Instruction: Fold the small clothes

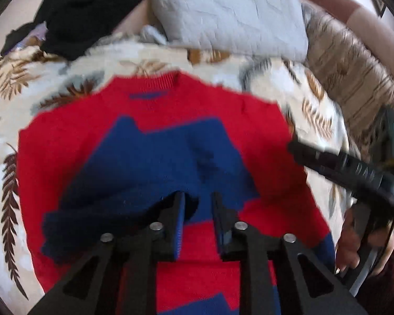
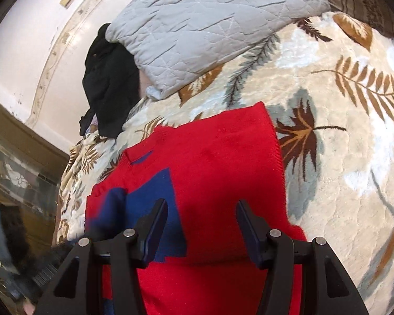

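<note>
Left wrist view: the red sweater with its big blue patch lies flat on the leaf-patterned blanket of the bed, neckline pointing away from the camera. The left tongs hover over the lower middle of the sweater, their jaws narrowly apart with nothing pressed between them. A dark blue sleeve lies folded across the sweater's body, its end just beside the left jaw – touching or not, I cannot tell through the blur. Beyond the sweater's neckline sit a grey quilted pillow and a heap of black clothing. At the sweater's right edge the right tongs reach in, a hand on their grip.

Right wrist view: the right tongs stand spread over the sweater, holding nothing. The sweater's right sleeve is folded inward – a straight red edge facing the blanket. The pillow and black clothing lie beyond the sweater.
</note>
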`<move>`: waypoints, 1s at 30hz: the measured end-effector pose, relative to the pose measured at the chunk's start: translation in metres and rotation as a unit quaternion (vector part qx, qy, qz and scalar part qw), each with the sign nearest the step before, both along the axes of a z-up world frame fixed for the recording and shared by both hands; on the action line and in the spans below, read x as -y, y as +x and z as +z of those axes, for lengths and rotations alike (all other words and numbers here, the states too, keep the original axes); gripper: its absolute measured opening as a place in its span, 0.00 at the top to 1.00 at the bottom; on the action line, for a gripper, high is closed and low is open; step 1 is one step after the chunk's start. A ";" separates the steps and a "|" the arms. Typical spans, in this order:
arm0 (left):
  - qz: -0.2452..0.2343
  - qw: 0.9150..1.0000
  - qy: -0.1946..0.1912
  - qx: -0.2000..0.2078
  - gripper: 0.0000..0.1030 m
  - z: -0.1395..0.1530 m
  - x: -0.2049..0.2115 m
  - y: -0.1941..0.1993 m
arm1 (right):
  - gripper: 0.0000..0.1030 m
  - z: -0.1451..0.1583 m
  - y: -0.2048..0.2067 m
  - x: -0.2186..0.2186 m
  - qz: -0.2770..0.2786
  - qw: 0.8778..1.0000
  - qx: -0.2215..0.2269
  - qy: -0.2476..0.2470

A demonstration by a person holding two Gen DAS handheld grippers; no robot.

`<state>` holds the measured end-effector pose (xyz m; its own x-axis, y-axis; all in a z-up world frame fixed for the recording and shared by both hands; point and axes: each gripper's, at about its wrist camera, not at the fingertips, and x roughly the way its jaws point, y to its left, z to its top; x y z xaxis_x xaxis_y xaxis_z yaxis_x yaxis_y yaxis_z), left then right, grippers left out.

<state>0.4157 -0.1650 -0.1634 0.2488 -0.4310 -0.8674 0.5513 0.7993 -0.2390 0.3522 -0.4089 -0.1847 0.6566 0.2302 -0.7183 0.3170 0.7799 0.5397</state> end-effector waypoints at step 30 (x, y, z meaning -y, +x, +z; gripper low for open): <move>0.031 0.999 -0.020 0.003 0.53 0.004 -0.098 0.012 | 0.42 0.008 0.016 -0.084 0.126 0.991 0.020 -0.038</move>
<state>0.4280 -0.0668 -0.1591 0.2813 -0.4480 -0.8486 0.5021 0.8224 -0.2677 0.3682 -0.3247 -0.1769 0.6139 0.3366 -0.7140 0.0870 0.8702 0.4850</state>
